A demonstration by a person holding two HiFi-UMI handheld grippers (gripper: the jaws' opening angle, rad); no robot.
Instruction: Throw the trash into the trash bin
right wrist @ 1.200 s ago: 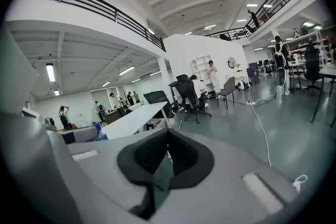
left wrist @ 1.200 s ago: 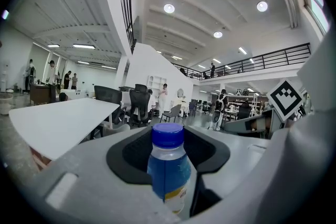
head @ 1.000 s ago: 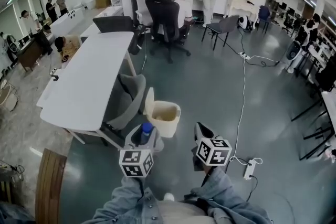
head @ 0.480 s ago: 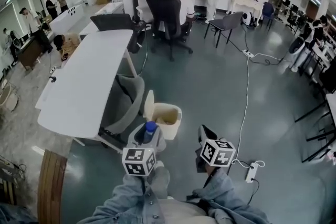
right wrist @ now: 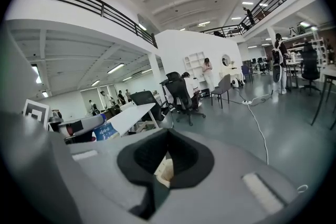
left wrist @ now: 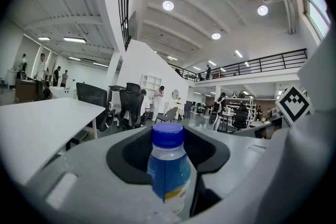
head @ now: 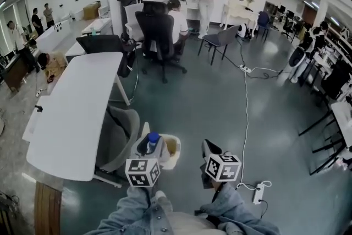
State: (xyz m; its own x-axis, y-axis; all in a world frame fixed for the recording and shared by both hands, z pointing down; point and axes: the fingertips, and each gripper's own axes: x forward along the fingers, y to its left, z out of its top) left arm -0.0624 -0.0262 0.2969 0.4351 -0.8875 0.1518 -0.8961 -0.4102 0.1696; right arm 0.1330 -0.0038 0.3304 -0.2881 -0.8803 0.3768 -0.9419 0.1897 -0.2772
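Bright ceiling lights — fisheye-bent edges, near foreground perhaps soft.

The trash bin stands open-topped on the floor, partly under the left gripper and the bottle it clamps. A grey chair, tucked at the white table, crowds the bin's left side. Rightward the floor lies open, with only a power strip beyond the right gripper.

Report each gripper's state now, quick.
Left gripper: shut on the blue-capped bottle.
Right gripper: shut, holding nothing.
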